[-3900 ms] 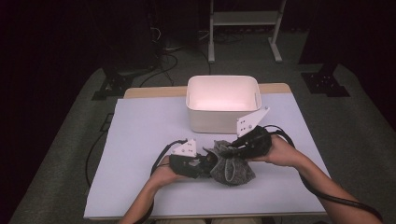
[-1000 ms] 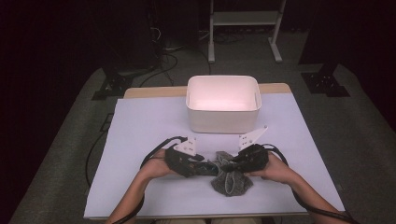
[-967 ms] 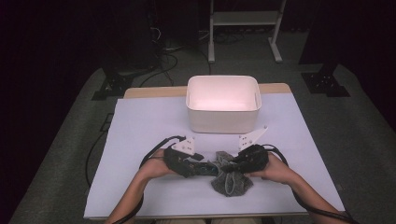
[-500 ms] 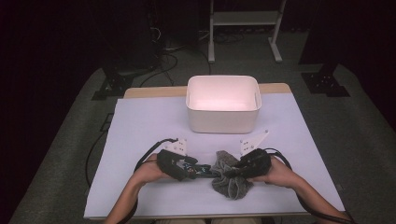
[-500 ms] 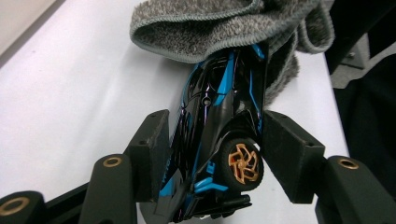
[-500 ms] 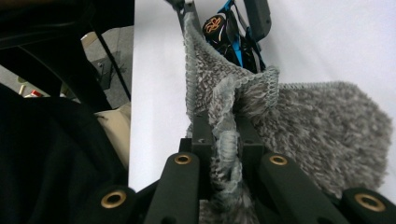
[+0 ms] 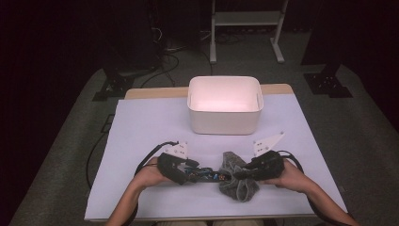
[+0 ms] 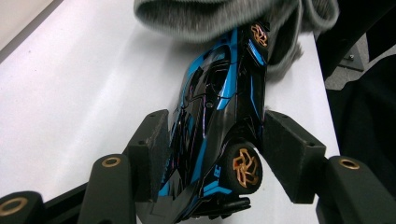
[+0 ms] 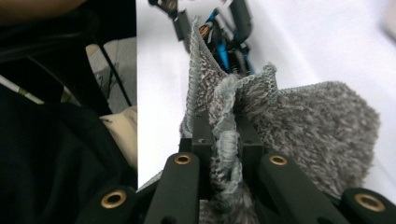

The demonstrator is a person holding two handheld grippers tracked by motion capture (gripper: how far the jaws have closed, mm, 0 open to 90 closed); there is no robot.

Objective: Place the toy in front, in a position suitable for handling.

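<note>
Lower centre of the high view: we hold a toy car (image 8: 215,126) between the jaws of the left gripper (image 8: 212,140), which have just been opening, so the hold looks loose. The right gripper (image 9: 224,140) is clamped on a grey cloth (image 9: 299,126) draped over the car's far end. We judge the job unfinished. The white bin (image 7: 225,123), upper centre, looks empty.

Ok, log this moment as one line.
left gripper: jaws just opening around black-and-blue toy car | right gripper: shut on grey fluffy cloth
</note>
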